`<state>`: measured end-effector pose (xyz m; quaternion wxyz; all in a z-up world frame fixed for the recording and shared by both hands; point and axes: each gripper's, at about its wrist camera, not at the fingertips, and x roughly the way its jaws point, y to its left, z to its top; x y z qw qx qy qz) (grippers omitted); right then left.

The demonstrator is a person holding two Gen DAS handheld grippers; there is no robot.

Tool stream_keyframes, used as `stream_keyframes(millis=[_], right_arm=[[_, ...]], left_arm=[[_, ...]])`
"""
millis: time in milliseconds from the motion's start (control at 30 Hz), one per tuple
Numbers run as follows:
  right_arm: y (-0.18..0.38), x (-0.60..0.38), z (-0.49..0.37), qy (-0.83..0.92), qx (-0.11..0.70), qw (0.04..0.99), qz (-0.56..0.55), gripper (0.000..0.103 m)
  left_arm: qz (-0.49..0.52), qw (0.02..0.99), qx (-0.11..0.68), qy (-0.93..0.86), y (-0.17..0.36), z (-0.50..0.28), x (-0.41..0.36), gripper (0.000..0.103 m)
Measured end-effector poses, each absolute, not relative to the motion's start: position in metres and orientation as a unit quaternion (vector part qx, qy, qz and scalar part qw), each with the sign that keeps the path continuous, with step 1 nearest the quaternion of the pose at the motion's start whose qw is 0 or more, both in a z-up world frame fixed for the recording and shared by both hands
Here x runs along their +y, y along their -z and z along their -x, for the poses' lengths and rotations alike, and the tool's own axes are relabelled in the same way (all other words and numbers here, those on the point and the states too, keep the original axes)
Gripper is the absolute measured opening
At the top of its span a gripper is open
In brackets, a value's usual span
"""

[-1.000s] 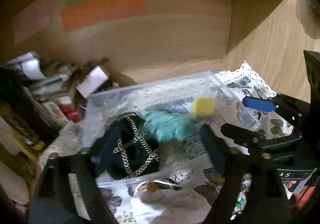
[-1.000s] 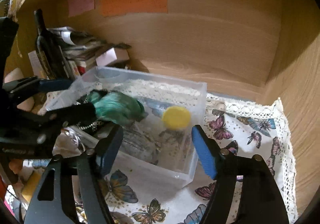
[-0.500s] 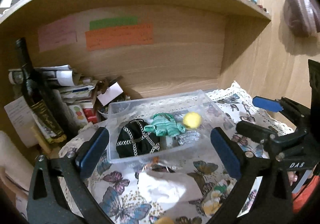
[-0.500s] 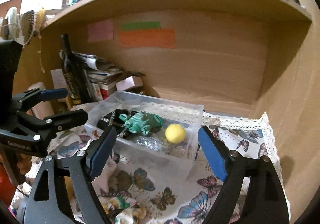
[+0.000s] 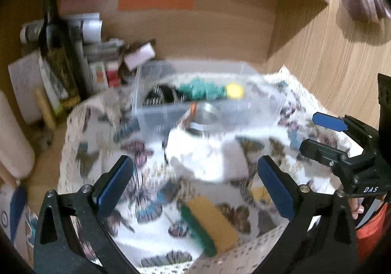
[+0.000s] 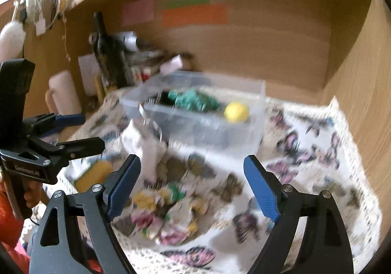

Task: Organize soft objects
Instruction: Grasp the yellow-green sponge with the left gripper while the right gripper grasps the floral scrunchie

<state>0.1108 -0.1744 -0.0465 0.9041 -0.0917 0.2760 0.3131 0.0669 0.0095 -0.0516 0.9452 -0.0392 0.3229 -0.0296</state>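
Note:
A clear plastic bin (image 5: 256,107) (image 6: 246,132) on the butterfly cloth holds a teal cloth (image 5: 200,89) (image 6: 195,101), a yellow ball (image 5: 234,90) (image 6: 235,111) and a black chained bag (image 5: 158,95). In front lie a white crumpled cloth (image 5: 205,154) (image 6: 144,144), a yellow-green sponge (image 5: 210,222) (image 6: 94,175) and a floral crumpled cloth (image 6: 166,213). My left gripper (image 5: 195,186) is open and empty above the white cloth and sponge. My right gripper (image 6: 193,183) is open and empty above the floral cloth. Both views are blurred.
A dark bottle (image 5: 57,49) (image 6: 110,61), papers and small boxes (image 5: 102,54) stand at the back left of the wooden alcove. A roll of metal tape (image 5: 202,117) lies against the bin's front. The wooden side wall (image 6: 361,93) bounds the right.
Both grippers have pulled back from the bin and tilted down toward the cloth in front. The sponge and floral cloth have come into view. Both stay open.

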Motion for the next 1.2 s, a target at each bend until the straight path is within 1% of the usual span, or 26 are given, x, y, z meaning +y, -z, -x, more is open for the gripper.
stream_keyframes(millis=[200,400,433,467,500,533,567,600,633,667,700,767,833,867,900,1200], right_arm=[[0.082,-0.168,-0.104,-0.332,0.326,0.881,0.091,0.085],[0.103,-0.165,-0.099,-0.339,0.354,0.867,0.092,0.084],[0.105,-0.166,-0.099,-0.338,0.356,0.866,0.093,0.083],[0.106,-0.168,-0.098,-0.337,0.356,0.867,0.094,0.077],[0.106,-0.170,-0.097,-0.337,0.355,0.867,0.094,0.073],[0.105,-0.172,-0.097,-0.339,0.354,0.867,0.093,0.065],[0.104,-0.173,-0.096,-0.341,0.353,0.866,0.092,0.055],[0.103,-0.175,-0.096,-0.343,0.353,0.866,0.091,0.050],[0.102,-0.177,-0.095,-0.343,0.351,0.866,0.091,0.043],[0.101,-0.178,-0.095,-0.344,0.351,0.866,0.091,0.037],[0.101,-0.179,-0.094,-0.343,0.349,0.867,0.091,0.034],[0.099,-0.180,-0.093,-0.343,0.344,0.869,0.091,0.025],[0.096,-0.181,-0.093,-0.339,0.337,0.874,0.090,0.020],[0.094,-0.180,-0.094,-0.337,0.332,0.877,0.089,0.019],[0.090,-0.182,-0.094,-0.335,0.326,0.880,0.087,0.019],[0.048,-0.184,-0.098,-0.327,0.258,0.906,0.079,0.019]], left_arm=[[0.033,0.935,0.351,0.028,0.083,-0.052,0.005,0.103],[0.028,0.939,0.340,0.047,0.092,-0.039,-0.008,0.102],[0.028,0.939,0.338,0.048,0.093,-0.037,-0.009,0.097],[0.029,0.940,0.337,0.047,0.094,-0.037,-0.010,0.092],[0.029,0.940,0.337,0.047,0.095,-0.037,-0.010,0.082],[0.028,0.938,0.341,0.049,0.096,-0.037,-0.011,0.075],[0.029,0.936,0.347,0.054,0.098,-0.037,-0.012,0.072],[0.033,0.934,0.351,0.058,0.100,-0.038,-0.012,0.066],[0.036,0.933,0.353,0.062,0.101,-0.039,-0.012,0.058],[0.037,0.932,0.356,0.063,0.103,-0.039,-0.012,0.055],[0.034,0.931,0.357,0.061,0.104,-0.040,-0.012,0.049],[0.029,0.933,0.356,0.054,0.105,-0.040,-0.011,0.045],[0.039,0.933,0.353,0.057,0.103,-0.039,-0.006,0.036],[0.042,0.934,0.350,0.053,0.102,-0.039,-0.004,0.034],[0.043,0.936,0.346,0.052,0.100,-0.039,-0.002,0.029],[0.033,0.956,0.289,0.034,0.063,-0.038,0.012,0.029]])
